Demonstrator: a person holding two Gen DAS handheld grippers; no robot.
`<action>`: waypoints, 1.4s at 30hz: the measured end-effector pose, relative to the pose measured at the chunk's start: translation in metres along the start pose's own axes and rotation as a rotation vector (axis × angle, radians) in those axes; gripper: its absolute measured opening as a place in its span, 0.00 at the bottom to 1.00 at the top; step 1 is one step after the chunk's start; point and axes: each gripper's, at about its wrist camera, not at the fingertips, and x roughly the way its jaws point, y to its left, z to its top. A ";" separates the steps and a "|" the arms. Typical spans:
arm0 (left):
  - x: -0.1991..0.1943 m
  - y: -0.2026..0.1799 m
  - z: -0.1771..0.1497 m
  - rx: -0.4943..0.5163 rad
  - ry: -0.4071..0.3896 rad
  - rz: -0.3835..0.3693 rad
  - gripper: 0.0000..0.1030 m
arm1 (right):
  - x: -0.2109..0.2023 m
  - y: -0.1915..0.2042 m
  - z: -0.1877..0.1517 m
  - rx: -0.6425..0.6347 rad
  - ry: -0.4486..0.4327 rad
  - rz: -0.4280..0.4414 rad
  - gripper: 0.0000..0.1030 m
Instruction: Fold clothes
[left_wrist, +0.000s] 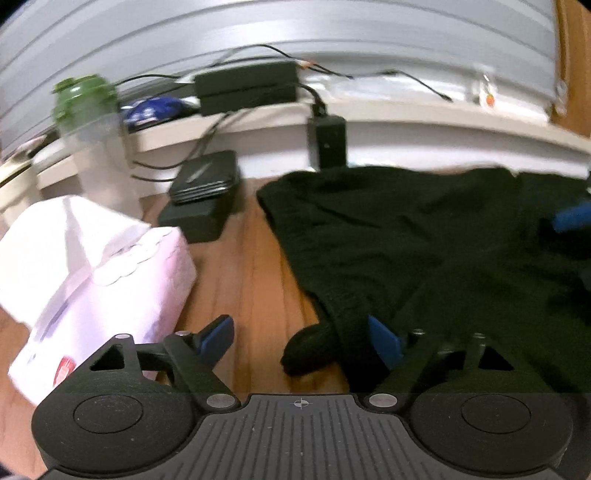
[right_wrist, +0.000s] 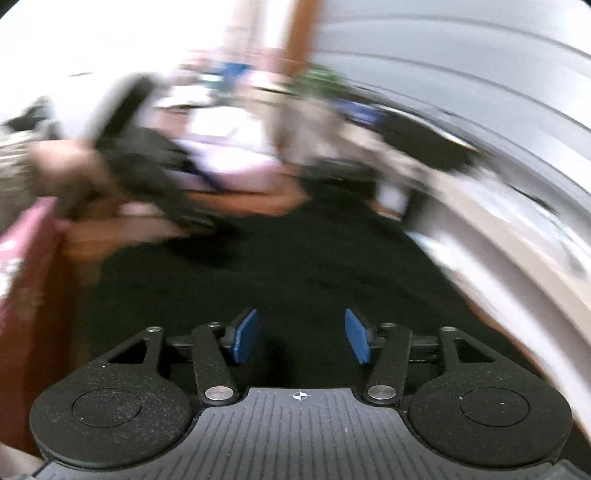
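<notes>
Lying spread across the wooden table (left_wrist: 251, 266), the dark garment (left_wrist: 424, 240) fills the right half of the left wrist view, from about 1 o'clock down to 5 o'clock. Its nearer edge hangs in a thick fold, and a rolled end of cloth (left_wrist: 306, 349) sits at 6 o'clock, just ahead of the left gripper (left_wrist: 301, 338). That gripper's jaws stand wide: the left blue pad hovers over bare wood, while the right pad lies against the garment's edge, with cloth partly covering it. The rolled end lies between the jaws, yet the pads do not press on it.

At 9 o'clock in the same view a white tissue box (left_wrist: 92, 266) stands on the table, close to the left pad. Beyond it, toward 10 o'clock, is a clear bottle with a green cap (left_wrist: 83, 99). A black case (left_wrist: 203, 195) rests at 11 o'clock, and a black power brick with cables (left_wrist: 247, 86) sits on a white ledge at 12 o'clock. A smaller black adapter (left_wrist: 327, 138) stands just behind the garment's far edge.

The right wrist view is heavily blurred. The right gripper (right_wrist: 301, 341) hangs over the dark garment (right_wrist: 295, 266), which fills the middle of that picture — its jaws are partly apart, with nothing clamped between the blue pads. A blurred hand (right_wrist: 70, 173) shows at 9 o'clock, holding what appears to be the other gripper.
</notes>
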 end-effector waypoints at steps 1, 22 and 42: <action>0.003 -0.001 0.001 0.017 0.008 -0.007 0.78 | 0.004 0.017 0.005 -0.020 -0.006 0.038 0.55; 0.029 0.007 0.013 -0.062 0.078 -0.012 0.82 | 0.088 0.185 -0.003 -0.406 -0.019 -0.171 0.40; 0.033 0.020 0.011 -0.125 0.015 0.003 0.65 | -0.007 0.105 0.057 -0.144 -0.053 0.257 0.11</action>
